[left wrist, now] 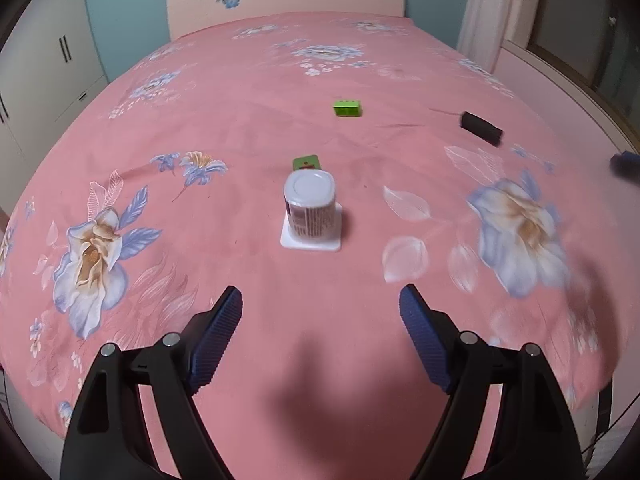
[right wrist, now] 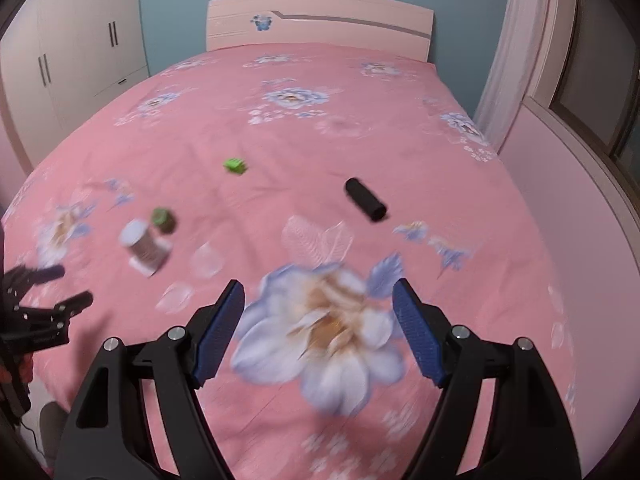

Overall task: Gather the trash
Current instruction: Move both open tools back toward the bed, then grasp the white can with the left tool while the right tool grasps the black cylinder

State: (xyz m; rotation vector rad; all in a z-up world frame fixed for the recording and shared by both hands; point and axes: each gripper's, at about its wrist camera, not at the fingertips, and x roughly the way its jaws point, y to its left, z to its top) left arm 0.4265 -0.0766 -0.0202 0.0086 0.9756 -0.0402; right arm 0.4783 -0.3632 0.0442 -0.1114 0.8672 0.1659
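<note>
In the right wrist view, motion blur smears the white cup (right wrist: 146,249) and the green item (right wrist: 163,220) behind it, so their print and shape cannot be read. The left gripper (right wrist: 66,286) is cut off by the left edge there. In the left wrist view, a dark blue object (left wrist: 626,163) (blurred) is cropped at the right edge, and the cup's label (left wrist: 311,222) is too small to read.
</note>
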